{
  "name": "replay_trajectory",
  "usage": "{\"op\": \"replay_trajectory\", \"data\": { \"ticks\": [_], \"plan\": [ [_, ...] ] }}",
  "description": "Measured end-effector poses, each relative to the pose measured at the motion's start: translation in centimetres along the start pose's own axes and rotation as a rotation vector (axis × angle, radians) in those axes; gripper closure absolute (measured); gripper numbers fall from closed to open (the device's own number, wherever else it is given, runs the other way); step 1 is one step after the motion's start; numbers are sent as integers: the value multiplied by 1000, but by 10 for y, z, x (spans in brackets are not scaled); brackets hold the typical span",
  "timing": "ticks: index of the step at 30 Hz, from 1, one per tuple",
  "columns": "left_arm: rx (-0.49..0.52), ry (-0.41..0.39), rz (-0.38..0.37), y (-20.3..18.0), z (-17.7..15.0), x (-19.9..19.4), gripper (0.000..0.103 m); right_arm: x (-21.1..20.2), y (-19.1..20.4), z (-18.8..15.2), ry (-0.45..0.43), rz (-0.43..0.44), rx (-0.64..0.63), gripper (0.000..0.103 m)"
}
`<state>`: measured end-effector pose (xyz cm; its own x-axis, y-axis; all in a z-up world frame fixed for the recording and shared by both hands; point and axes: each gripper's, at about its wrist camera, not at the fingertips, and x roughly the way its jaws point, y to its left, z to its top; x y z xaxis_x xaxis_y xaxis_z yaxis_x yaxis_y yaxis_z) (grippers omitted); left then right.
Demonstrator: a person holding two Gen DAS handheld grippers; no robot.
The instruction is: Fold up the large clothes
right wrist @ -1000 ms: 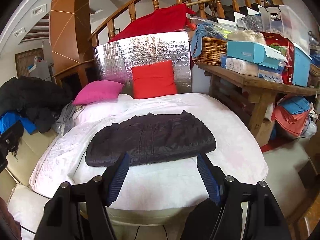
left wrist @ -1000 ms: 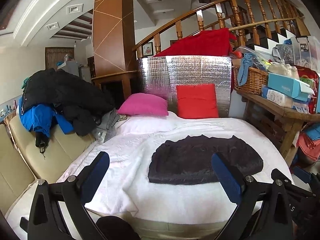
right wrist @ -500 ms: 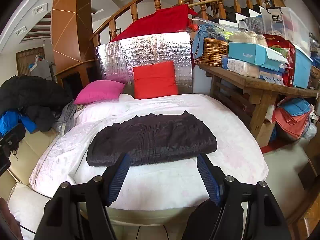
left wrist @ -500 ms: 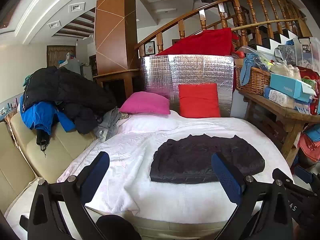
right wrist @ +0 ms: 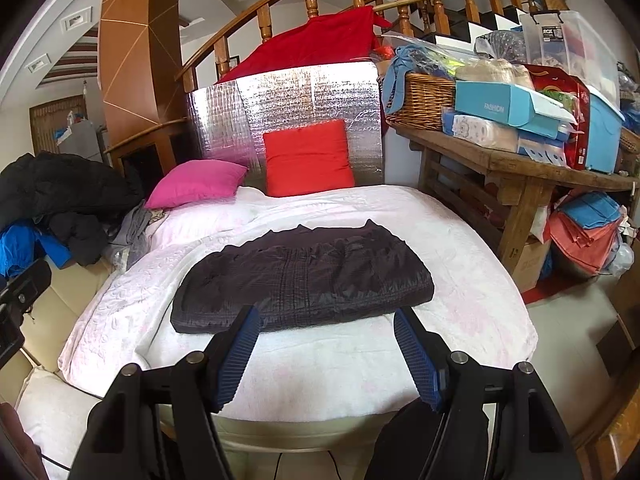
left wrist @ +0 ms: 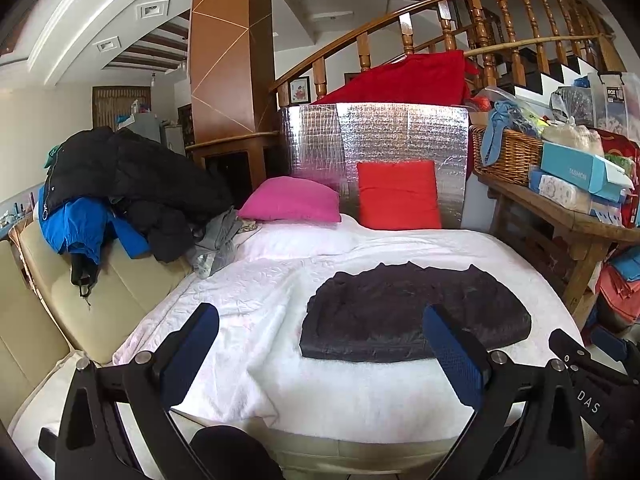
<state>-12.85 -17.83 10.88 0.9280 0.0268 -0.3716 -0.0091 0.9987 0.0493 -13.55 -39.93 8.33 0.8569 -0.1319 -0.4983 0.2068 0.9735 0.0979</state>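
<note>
A dark quilted jacket [left wrist: 412, 312] [right wrist: 304, 276] lies folded into a flat rectangle on the white bedspread [left wrist: 256, 320] [right wrist: 460, 248]. My left gripper [left wrist: 320, 316] hangs open above the bed's near edge, its right finger overlapping the jacket's front edge in the picture, with nothing held. My right gripper [right wrist: 326, 318] is open too, just short of the jacket's near edge, its blue pads apart and empty. A heap of dark and blue coats [left wrist: 120, 192] [right wrist: 52, 208] rests on the cream sofa at the left.
A pink pillow [left wrist: 292, 200] and a red cushion [left wrist: 396, 196] lean against a silver foil panel [right wrist: 288, 116] at the head of the bed. A cluttered wooden table [right wrist: 516, 160] with a wicker basket and boxes stands to the right. Stair railing rises behind.
</note>
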Motion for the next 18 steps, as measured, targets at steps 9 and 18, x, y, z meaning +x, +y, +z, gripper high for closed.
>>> {"op": "replay_trajectory", "data": {
  "ticks": [9,18],
  "plan": [
    [-9,-3,1,6,-1,0,2,-1,6,1,-7,-1,-9,30],
    [-22,-10,-4,15,0,-1,2,-7,13,5,-28,-10,-19,30]
  ]
}}
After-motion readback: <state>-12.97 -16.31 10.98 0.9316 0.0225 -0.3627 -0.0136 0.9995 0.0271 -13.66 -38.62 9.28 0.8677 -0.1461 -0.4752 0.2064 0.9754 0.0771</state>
